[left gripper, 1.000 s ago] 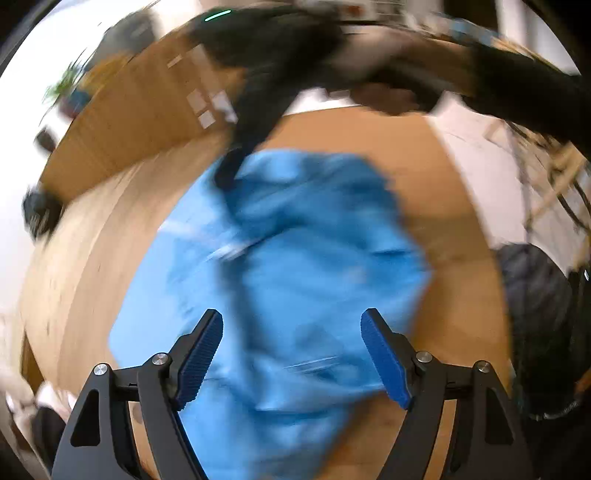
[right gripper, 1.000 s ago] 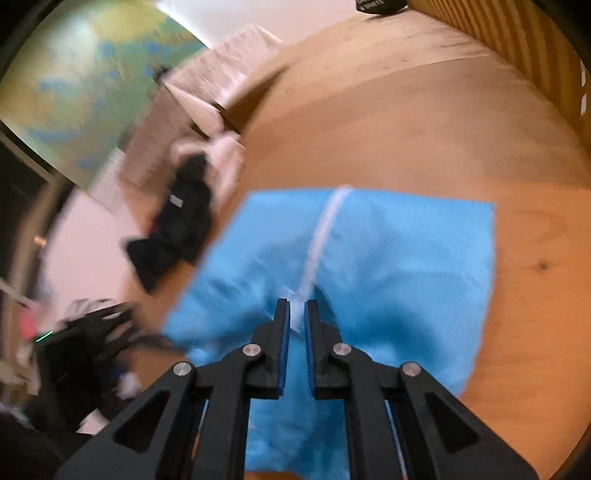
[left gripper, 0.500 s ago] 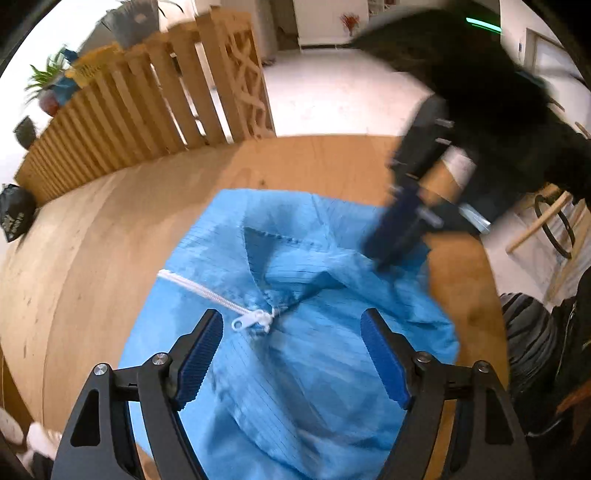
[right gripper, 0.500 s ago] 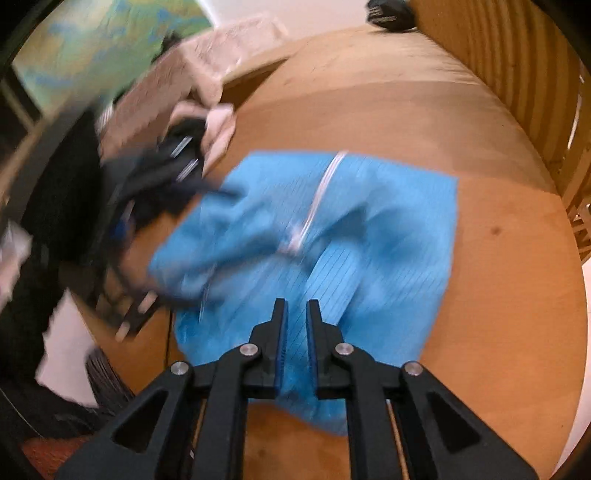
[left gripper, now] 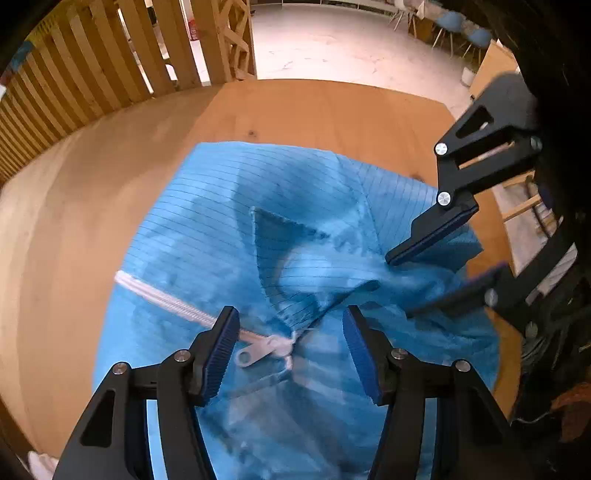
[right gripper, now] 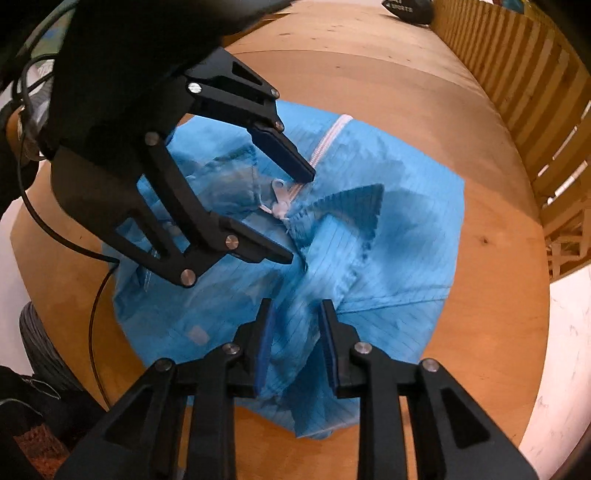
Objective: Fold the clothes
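Wooden table (left gripper: 92,206) carries your rumpled blue jacket (left gripper: 229,206); its zipper pull (left gripper: 258,350) sits between your left gripper's (left gripper: 290,350) spread jaws, while your right gripper (right gripper: 295,334), jaws part-open, straddles a fabric ridge beside it

blue garment (left gripper: 221,206) — near hem cut off by frame | right tongs (left gripper: 397,286) — lower finger blurred

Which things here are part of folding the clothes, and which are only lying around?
Part of the job:
- blue jacket with its white zipper
- left tool, open over the zipper pull
- right tool, open, fabric between its fingers
- wooden table under the jacket

Only lying around:
- wooden slat fence
- black bag at the table's far end
- black cable
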A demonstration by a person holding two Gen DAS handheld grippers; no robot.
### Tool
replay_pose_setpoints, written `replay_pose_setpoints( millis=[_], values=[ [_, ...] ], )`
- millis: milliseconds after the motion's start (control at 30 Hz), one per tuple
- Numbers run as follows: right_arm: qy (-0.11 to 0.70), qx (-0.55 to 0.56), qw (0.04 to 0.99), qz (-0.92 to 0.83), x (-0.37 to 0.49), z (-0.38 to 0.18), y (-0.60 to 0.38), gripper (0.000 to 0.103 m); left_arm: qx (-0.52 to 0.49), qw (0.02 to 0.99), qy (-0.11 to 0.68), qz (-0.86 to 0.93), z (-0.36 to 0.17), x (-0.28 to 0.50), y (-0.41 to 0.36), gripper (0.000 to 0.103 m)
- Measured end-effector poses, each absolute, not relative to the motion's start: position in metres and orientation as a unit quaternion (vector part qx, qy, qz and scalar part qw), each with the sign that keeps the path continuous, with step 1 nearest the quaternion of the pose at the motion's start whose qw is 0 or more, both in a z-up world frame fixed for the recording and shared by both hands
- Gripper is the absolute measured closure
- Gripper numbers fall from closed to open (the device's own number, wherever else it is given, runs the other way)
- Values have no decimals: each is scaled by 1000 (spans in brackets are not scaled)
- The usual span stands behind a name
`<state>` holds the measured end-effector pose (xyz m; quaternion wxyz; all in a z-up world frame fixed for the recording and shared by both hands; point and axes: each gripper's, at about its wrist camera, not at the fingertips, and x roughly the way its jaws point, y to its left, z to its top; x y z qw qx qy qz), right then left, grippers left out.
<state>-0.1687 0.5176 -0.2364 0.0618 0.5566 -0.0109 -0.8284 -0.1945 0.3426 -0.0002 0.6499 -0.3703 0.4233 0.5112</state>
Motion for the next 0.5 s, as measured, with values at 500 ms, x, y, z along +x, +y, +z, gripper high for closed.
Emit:
replay_pose_setpoints(
  millis=[500],
  values=[
    [46,549,20,-834,-177,-253,508,62,-372,674,395,502,-5,-204,336,90]
  ],
)
